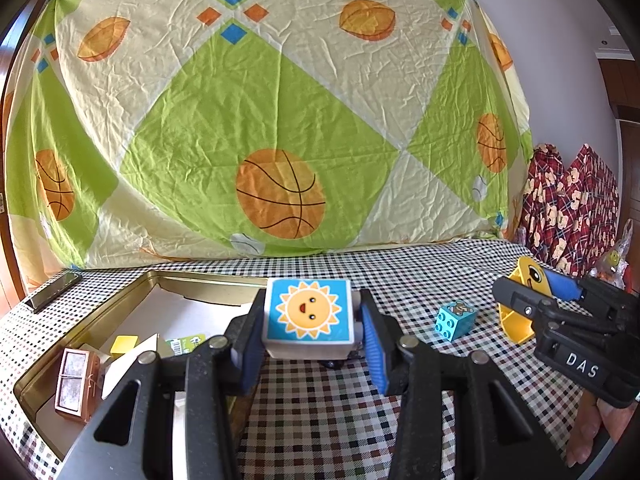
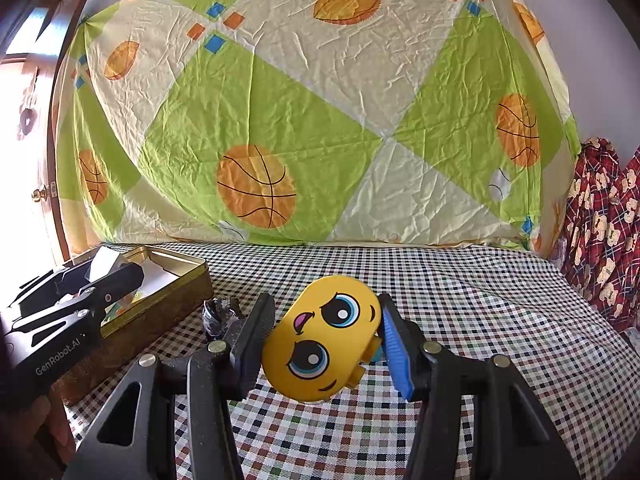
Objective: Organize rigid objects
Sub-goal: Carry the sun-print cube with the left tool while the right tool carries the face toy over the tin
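Note:
My left gripper [image 1: 310, 330] is shut on a white block with a blue sun picture [image 1: 308, 316], held above the checked cloth just right of the gold tin [image 1: 120, 300]. My right gripper [image 2: 320, 344] is shut on a yellow oval piece with a cartoon face [image 2: 320, 336], held over the cloth. In the left wrist view the right gripper [image 1: 532, 296] and the yellow piece [image 1: 520, 304] show at the right. A small teal brick [image 1: 456, 318] lies on the cloth between the two grippers. The left gripper body [image 2: 72, 312] shows at the left of the right wrist view.
The gold tin [image 2: 168, 304] holds a brown framed block [image 1: 74, 384], a yellow cube [image 1: 124, 346] and white cards. A dark crumpled object [image 2: 218, 314] lies beside the tin. A phone-like slab [image 1: 54, 290] lies at the far left. A patterned sheet [image 1: 280, 120] hangs behind.

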A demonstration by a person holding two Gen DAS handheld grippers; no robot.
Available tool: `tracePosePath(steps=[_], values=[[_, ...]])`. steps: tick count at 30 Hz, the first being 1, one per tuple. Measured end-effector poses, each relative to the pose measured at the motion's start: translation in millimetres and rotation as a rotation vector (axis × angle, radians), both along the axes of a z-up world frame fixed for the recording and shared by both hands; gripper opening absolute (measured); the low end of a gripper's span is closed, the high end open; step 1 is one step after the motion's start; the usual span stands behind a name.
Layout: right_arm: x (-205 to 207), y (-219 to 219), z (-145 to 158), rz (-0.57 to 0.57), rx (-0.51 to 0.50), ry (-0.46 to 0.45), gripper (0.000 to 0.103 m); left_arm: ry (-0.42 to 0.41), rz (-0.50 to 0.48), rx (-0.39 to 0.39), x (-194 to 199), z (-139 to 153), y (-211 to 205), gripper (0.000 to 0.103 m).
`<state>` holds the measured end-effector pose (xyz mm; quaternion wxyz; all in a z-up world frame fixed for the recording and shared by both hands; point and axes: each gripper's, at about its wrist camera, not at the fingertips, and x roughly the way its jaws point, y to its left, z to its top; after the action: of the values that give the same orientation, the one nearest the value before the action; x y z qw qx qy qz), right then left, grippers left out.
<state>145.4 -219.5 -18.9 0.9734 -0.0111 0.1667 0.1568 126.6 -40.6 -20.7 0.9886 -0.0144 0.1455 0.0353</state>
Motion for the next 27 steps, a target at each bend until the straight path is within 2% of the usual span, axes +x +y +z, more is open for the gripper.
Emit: tracePosePath(steps=[27], values=[[-10.1,24.3,0.2,0.051,0.002,-0.004,0.054,-0.001,0.006,-0.009,-7.2,-1.7,4.6,0.042]])
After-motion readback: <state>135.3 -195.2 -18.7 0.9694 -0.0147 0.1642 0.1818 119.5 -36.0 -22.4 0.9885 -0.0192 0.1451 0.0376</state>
